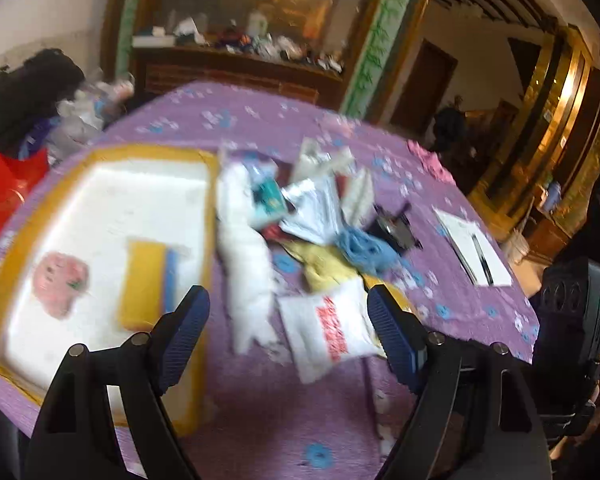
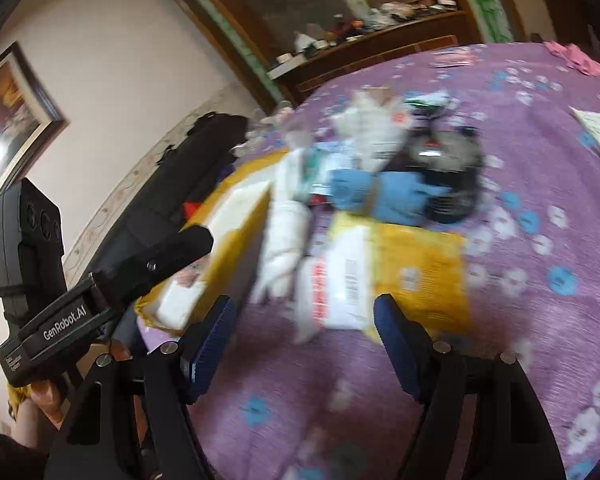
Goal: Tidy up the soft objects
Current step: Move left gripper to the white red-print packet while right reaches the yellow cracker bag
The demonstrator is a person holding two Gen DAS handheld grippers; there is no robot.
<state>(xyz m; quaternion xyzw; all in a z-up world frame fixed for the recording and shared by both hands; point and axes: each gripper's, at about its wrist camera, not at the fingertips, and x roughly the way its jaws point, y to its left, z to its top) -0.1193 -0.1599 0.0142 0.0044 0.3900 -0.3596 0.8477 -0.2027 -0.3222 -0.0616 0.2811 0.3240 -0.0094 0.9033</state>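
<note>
A heap of soft things lies on the purple flowered tablecloth [image 1: 260, 400]: a long white cloth [image 1: 244, 248], a blue cloth [image 1: 360, 246], a yellow cloth [image 1: 324, 268] and a white packet with red print [image 1: 328, 328]. To its left, a yellow-rimmed white tray [image 1: 100, 200] holds a pink item [image 1: 60, 280] and a yellow-and-blue sponge [image 1: 148, 284]. My left gripper [image 1: 288, 296] hangs open above the packet, holding nothing. My right gripper [image 2: 304, 304] is open too, above the same packet [image 2: 332, 292], next to a yellow pack [image 2: 420, 264] and the blue cloth [image 2: 380, 196].
A black object [image 2: 452, 168] lies behind the blue cloth. A white sheet [image 1: 472, 244] and a pink thing [image 1: 428, 160] lie near the table's right and far edges. A red bag [image 1: 12, 188] and a cluttered cabinet [image 1: 240, 52] stand beyond the table.
</note>
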